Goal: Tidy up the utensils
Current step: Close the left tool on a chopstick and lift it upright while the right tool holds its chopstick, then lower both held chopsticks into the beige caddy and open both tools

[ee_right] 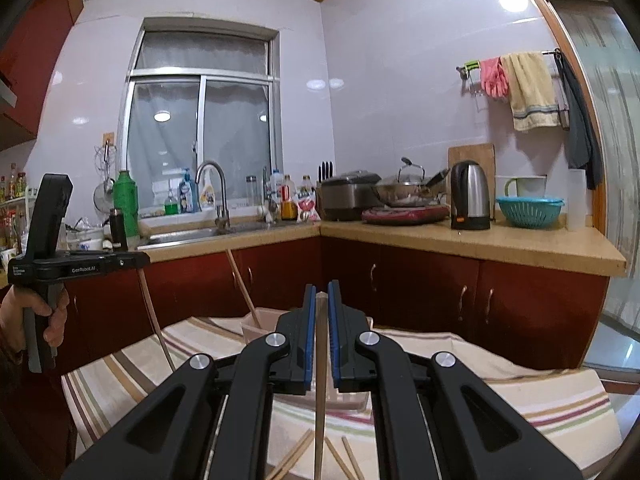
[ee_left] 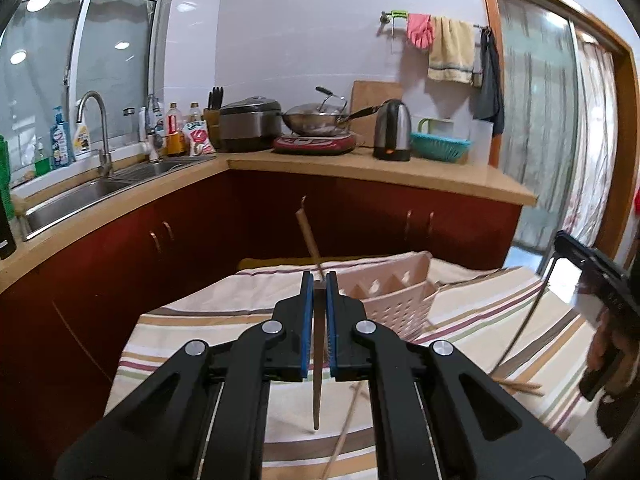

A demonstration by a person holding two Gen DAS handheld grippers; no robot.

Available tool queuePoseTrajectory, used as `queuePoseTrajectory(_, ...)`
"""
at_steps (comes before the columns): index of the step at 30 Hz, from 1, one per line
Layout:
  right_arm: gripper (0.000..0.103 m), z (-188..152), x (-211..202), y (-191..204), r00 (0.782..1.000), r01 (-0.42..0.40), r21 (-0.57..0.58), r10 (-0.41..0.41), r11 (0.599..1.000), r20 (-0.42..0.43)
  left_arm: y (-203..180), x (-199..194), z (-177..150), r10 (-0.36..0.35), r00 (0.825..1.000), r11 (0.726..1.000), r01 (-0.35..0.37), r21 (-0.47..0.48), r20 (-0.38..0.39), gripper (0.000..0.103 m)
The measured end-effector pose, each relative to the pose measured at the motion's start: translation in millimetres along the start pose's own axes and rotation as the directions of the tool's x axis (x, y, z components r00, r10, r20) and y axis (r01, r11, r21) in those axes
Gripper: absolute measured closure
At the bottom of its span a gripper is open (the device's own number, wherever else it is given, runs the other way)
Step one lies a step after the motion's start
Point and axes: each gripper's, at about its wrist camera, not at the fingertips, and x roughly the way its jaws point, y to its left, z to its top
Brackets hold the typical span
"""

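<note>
My left gripper [ee_left: 319, 280] is shut on a wooden chopstick [ee_left: 316, 380] that hangs down between its blue pads over the striped cloth. My right gripper [ee_right: 322, 292] is likewise shut on another chopstick [ee_right: 319, 420], held upright above the pink utensil holder [ee_right: 256, 330]. The pink holder [ee_left: 396, 292] lies just beyond and right of the left fingers. One chopstick [ee_right: 244, 292] stands leaning in it. Several loose chopsticks [ee_right: 296, 456] lie on the cloth near me. A hand [ee_right: 40, 316] grips the left tool at the left edge of the right wrist view.
The striped cloth [ee_left: 208, 320] covers a small table in front of red cabinets [ee_right: 432, 292]. Behind runs an L-shaped counter [ee_right: 520, 244] with a sink [ee_left: 80, 196], kettle [ee_right: 470, 196], wok [ee_right: 408, 192] and teal basket [ee_right: 528, 210]. A glass door [ee_left: 536, 120] is to the right.
</note>
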Motion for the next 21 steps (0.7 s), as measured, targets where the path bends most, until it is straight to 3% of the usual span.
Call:
queuePoseTrajectory(7,0.096,33.0,8.7,-7.6,0.997,-0.014,0.007,0.013,1.000,0.074,-12.6,-5.6,41.2,-0.097,0.993,0.995,0.098,-0.019,0.068,0.096)
queuePoseTrajectory(21,0.096,82.1,63.7,-30.3,0.985,-0.017,0.029,0.012,0.999,0.172,-38.4,21.5,114.7,-0.088,0.969,0.996,0.084,0.026,0.231,0.096)
